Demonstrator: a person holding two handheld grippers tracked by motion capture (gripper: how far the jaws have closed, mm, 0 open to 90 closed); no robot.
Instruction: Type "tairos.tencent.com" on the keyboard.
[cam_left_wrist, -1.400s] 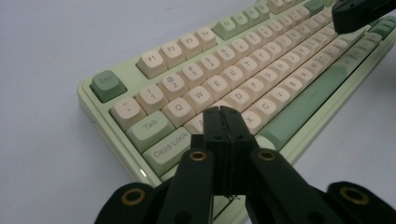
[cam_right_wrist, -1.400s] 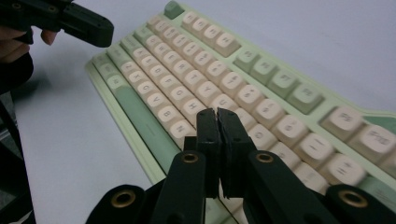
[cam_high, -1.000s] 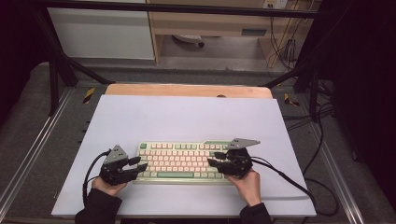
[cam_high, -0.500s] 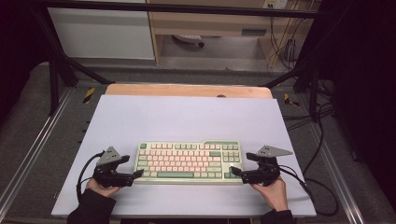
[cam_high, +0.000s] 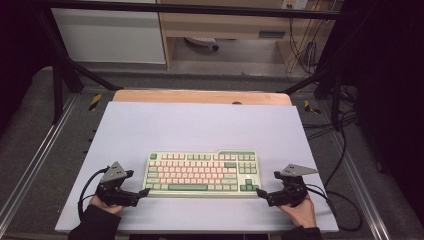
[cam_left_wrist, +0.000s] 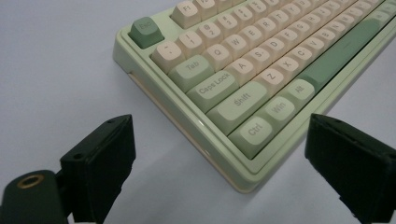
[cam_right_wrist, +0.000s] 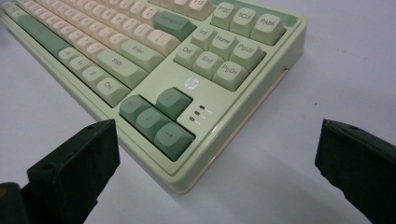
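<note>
As it lies, keyboard crosswise.

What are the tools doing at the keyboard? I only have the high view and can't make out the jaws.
Observer: The left tool has just been opening. Its jaws stand wide, with the keyboard corner by the Ctrl key in the gap, untouched.
Operator: And the right one?
Observer: The right tool has also just been opening. The corner with the arrow keys sits in its gap, and the pads are clear of it.
Operator: Any markings at that end?
Observer: There is a small round logo above the arrow keys.
</note>
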